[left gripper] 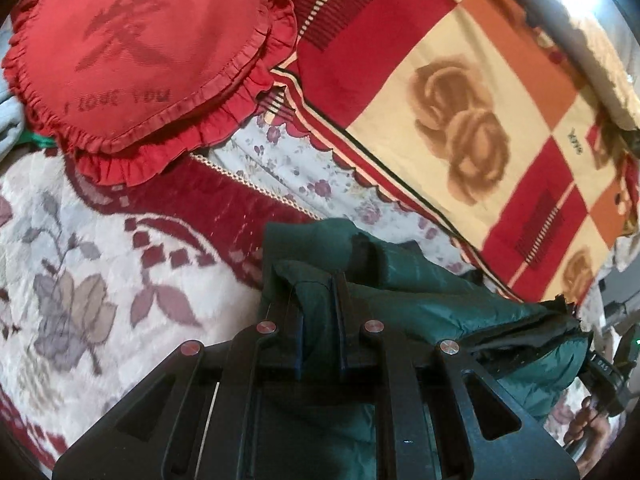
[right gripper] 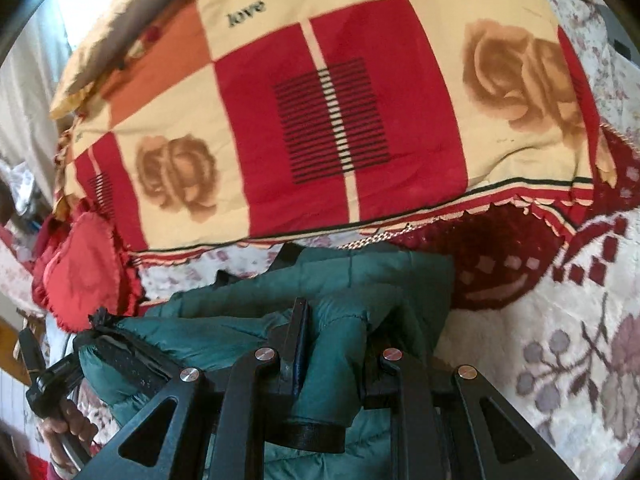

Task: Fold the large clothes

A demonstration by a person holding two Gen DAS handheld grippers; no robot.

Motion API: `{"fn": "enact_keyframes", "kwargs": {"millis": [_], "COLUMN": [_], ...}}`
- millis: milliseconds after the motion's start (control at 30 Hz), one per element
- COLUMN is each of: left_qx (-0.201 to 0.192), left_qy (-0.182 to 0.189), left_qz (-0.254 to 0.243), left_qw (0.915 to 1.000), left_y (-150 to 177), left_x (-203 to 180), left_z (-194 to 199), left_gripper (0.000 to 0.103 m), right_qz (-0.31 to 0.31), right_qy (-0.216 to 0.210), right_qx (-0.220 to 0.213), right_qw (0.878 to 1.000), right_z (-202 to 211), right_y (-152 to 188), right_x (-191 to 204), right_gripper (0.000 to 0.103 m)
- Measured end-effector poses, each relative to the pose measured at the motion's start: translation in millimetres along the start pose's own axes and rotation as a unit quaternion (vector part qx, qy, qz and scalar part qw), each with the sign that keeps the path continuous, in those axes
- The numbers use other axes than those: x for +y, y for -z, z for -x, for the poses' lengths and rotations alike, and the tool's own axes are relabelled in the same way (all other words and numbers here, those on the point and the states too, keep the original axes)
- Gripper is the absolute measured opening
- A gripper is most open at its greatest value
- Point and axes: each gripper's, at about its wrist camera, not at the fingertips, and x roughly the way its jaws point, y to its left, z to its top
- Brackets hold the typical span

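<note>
Green padded jacket sits bunched btwn the two tools, lifted a bit over the floral bed cover, near the front edge of the red/cream checked quilt. Left tool is clamped on a fold of the jacket: fingers nearly together w/ green fabric pinched btwn them and more bulging over the top. Right tool also has the jacket in its grip; left finger clear to see, the other mostly buried under fabric, but cloth is wedged in the gap, so it reads as gripping. In the right wrist view the left tool shows at the far end of the garment, so each tool has one end. Progress, as a judgement: jacket looks already doubled over at least once (layered padded panels, a thick roll by the left tool), i.e. mid-fold, not at the start. Not done tho: bundle is lumpy, edges not lined up, dark lining/collar bits sticking out at the back, nothing laid flat yet. Left to do, prob: bring ends together or lay it down on the bed cover, square it, let go. Red heart pillow lies well apart at the back, not in the way.
</note>
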Motion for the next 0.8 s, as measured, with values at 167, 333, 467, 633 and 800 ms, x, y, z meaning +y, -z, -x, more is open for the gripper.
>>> {"fn": "enact_keyframes", "kwargs": {"millis": [167, 333, 467, 633, 800], "left_qx": [0.019, 0.024, 0.036, -0.014, -0.062], "left_qy": [-0.009, 0.025, 0.074, 0.069, 0.062], "left_qz": [0.012, 0.039, 0.056, 0.047, 0.024], "left_qw": [0.9997, 0.9986, 0.9951, 0.9964, 0.9959], "left_y": [-4.8, 0.1, -8.3, -18.3, -10.4], "left_x": [4.0, 17.2, 25.5, 24.3, 16.1], "left_z": [-35.3, -48.6, -39.5, 0.0, 32.5], "left_gripper": [0.011, 0.014, 0.024, 0.082, 0.084], "right_qz": [-0.035, -0.074, -0.067, -0.037, 0.042], "right_qy": [0.006, -0.021, -0.038, -0.010, -0.036], "right_qx": [0.017, 0.020, 0.008, -0.054, -0.047], "right_qw": [0.999, 0.997, 0.997, 0.998, 0.997], "right_z": [-40.3, -55.7, -35.3, 14.7, 36.7], "right_y": [-2.2, 6.0, 1.3, 1.0, 17.0], "right_x": [-17.1, -30.7, -28.4, -9.1, 33.3], "right_gripper": [0.017, 0.024, 0.044, 0.082, 0.079]}}
